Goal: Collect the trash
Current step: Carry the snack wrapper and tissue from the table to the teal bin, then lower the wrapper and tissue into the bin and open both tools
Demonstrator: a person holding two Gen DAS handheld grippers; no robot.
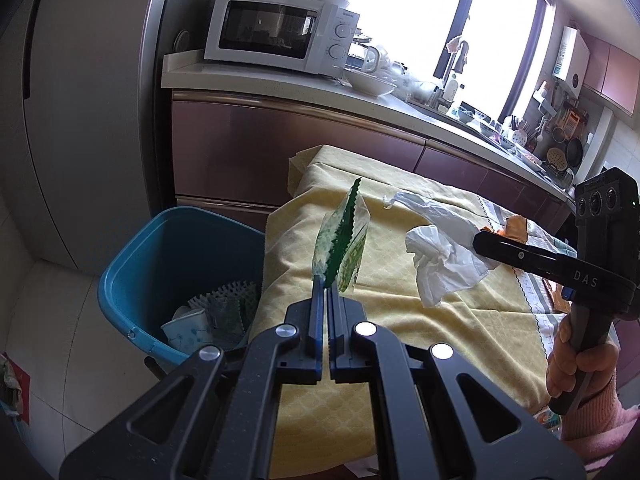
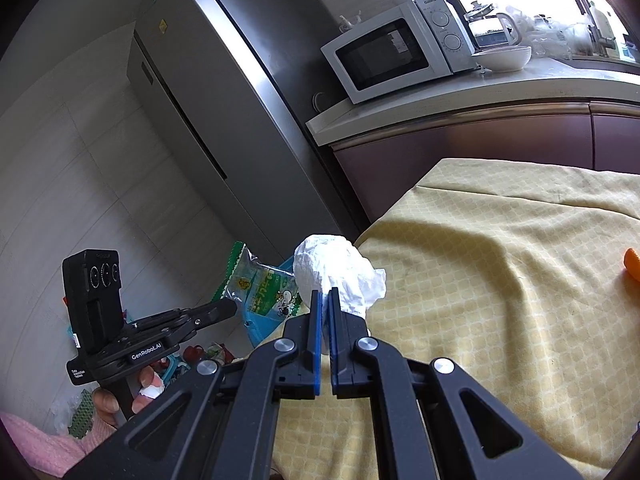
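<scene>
My left gripper (image 1: 325, 286) is shut on a green and clear snack wrapper (image 1: 342, 246), which stands up from the pads above the left end of the yellow-clothed table (image 1: 400, 320). The wrapper (image 2: 262, 282) and the left gripper (image 2: 234, 306) also show in the right wrist view. My right gripper (image 2: 326, 298) is shut on a crumpled white tissue (image 2: 340, 276); from the left wrist view the tissue (image 1: 440, 264) hangs from the right gripper (image 1: 480, 242) over the table. A blue bin (image 1: 168, 272) with trash in it stands on the floor, left of the table.
A grey fridge (image 2: 240, 128) stands behind the bin. A white microwave (image 1: 276, 32) and a bowl (image 1: 370, 82) sit on the counter. An orange scrap (image 2: 633, 264) lies on the cloth at the right. A hand in a pink sleeve (image 1: 576, 368) holds the right gripper's handle.
</scene>
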